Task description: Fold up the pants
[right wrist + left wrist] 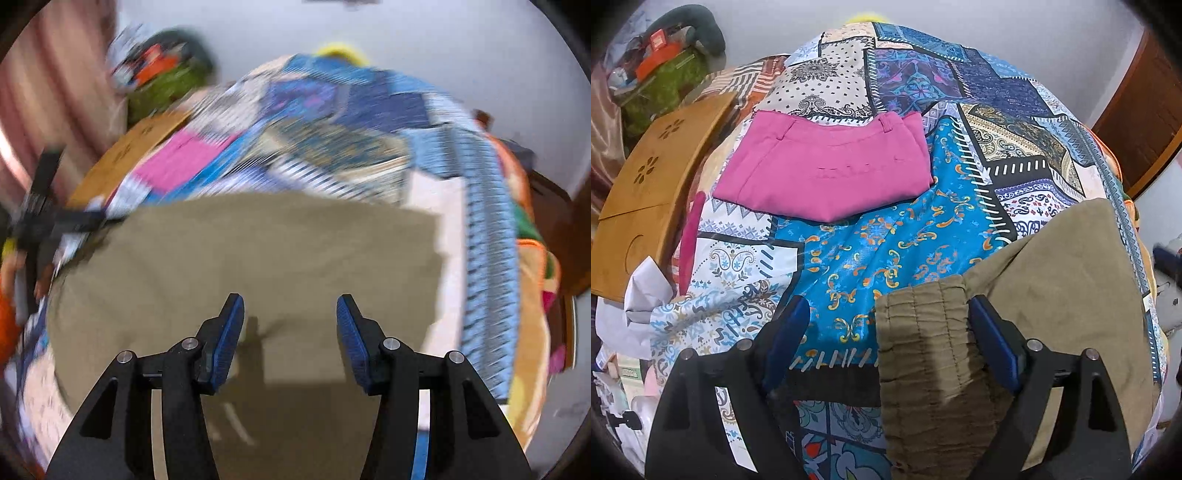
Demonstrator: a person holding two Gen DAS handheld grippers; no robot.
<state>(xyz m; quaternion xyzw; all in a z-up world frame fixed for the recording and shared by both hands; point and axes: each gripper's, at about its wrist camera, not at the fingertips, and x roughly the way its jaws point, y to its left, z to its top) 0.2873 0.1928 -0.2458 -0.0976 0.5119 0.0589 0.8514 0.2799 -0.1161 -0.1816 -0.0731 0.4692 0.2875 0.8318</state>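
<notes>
Olive-khaki pants lie on the patterned bedspread, with their gathered elastic waistband at the near edge. My left gripper is open, its jaws wide apart; the waistband's corner lies between them, against the right blue pad. In the blurred right wrist view the same pants spread flat under my right gripper, which is open and empty just above the cloth.
Folded pink pants lie farther back on the blue patchwork bedspread. A wooden lap table stands at the left, with bags and clutter behind it. A wooden door is at the right.
</notes>
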